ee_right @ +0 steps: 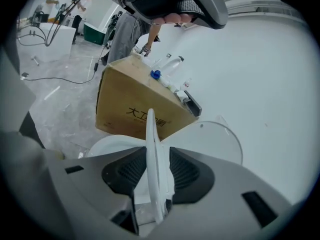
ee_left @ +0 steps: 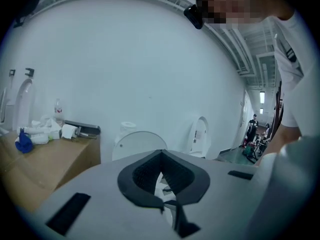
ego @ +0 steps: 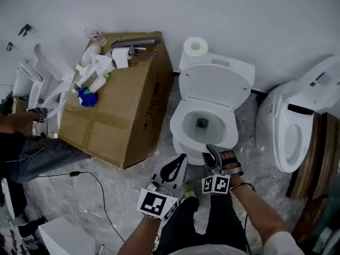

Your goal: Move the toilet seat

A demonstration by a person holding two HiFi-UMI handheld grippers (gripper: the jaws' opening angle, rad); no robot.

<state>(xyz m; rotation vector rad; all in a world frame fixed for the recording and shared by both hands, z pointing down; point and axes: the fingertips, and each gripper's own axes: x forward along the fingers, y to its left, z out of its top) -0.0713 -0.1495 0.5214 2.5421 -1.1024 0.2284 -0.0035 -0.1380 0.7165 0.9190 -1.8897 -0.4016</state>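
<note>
White seat (ee_right: 151, 129): we see it edge-on between the right pads, over the bowl (ego: 178, 137) of the middle toilet.
Right gripper (ee_right: 156, 166): clamped on the seat's front edge, one pad pressing each face.
Left gripper (ee_left: 161, 176): jaws closed tip to tip, and we see nothing gripped. It is just beside the right one, near the bowl's front.
Lid (ego: 212, 86): raised, back toward the wall (ego: 239, 15).
Floor (ego: 106, 195): grey and shiny, with a black cable (ego: 85, 174) lying on it.
Box (ego: 127, 116): brown cardboard, left of the bowl, against the wall, with bottles (ego: 93, 73) on top.
Room: white wall, a paper roll (ego: 195, 47) behind the lid, and a second toilet (ego: 287, 126) at right.
</note>
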